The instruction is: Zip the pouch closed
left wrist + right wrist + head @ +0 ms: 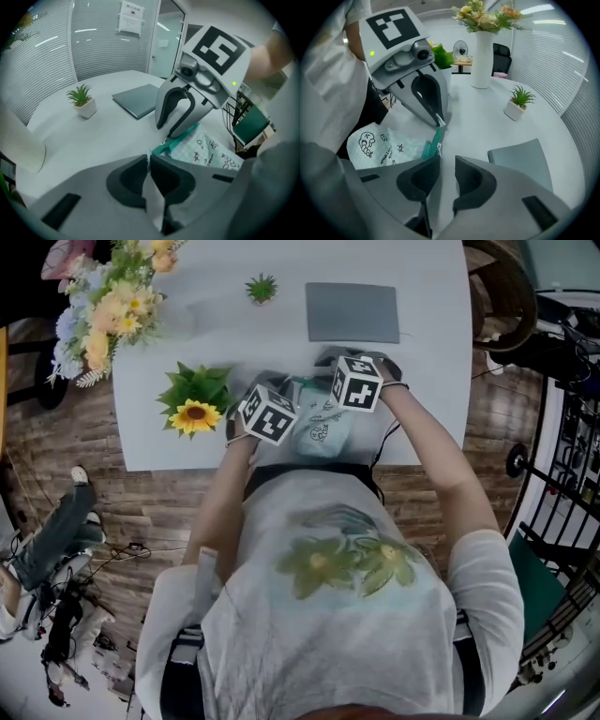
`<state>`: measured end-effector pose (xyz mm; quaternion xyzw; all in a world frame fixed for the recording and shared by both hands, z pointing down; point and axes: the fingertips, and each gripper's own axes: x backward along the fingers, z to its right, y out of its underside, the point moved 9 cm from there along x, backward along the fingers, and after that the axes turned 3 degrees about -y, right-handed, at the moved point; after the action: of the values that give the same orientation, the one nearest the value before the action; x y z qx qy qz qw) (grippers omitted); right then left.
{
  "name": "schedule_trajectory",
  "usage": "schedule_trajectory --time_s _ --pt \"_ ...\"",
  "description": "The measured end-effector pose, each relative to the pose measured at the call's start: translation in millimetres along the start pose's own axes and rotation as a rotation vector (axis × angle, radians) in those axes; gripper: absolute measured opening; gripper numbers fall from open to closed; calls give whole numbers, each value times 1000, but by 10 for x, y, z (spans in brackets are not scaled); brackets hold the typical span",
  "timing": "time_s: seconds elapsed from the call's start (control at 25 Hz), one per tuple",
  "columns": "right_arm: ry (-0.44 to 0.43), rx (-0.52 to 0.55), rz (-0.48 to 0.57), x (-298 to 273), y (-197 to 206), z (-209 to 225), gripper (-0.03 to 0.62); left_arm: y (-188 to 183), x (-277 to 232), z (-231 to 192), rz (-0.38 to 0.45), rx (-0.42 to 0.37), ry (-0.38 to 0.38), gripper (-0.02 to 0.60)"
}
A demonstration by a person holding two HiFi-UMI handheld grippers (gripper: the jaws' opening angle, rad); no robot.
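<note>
Pinching the pouch (pixel 211 152) end is the left hand-held gripper (pixel 149 160).

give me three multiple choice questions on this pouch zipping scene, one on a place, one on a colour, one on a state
1. In the head view, where does the small potted plant stand relative to the grey laptop?
A. on top of it
B. to its left, apart from it
C. to its right, touching it

2. What colour is the zip band along the pouch?
A. teal green
B. red
C. black

3. How do the left gripper jaws stand?
A. wide apart and empty
B. shut on the potted plant
C. shut on the pouch's white tab

Answers:
1 B, bare table shows between plant and laptop.
2 A, both gripper views show the teal strip.
3 C, the left gripper view shows the tab pinched between the jaws.
</note>
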<state>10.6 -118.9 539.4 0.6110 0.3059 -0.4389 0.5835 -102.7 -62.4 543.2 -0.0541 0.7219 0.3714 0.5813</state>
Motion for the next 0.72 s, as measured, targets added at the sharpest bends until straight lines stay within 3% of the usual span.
schedule_trajectory --time_s 0.48,0.72 --pt "-35 315 -126 -151 -168 -71 108 11 -49 -13 -22 -10 6 28" --pt "-47 380 -151 -194 -207 -148 43 45 -84 -37 -45 -16 1 28"
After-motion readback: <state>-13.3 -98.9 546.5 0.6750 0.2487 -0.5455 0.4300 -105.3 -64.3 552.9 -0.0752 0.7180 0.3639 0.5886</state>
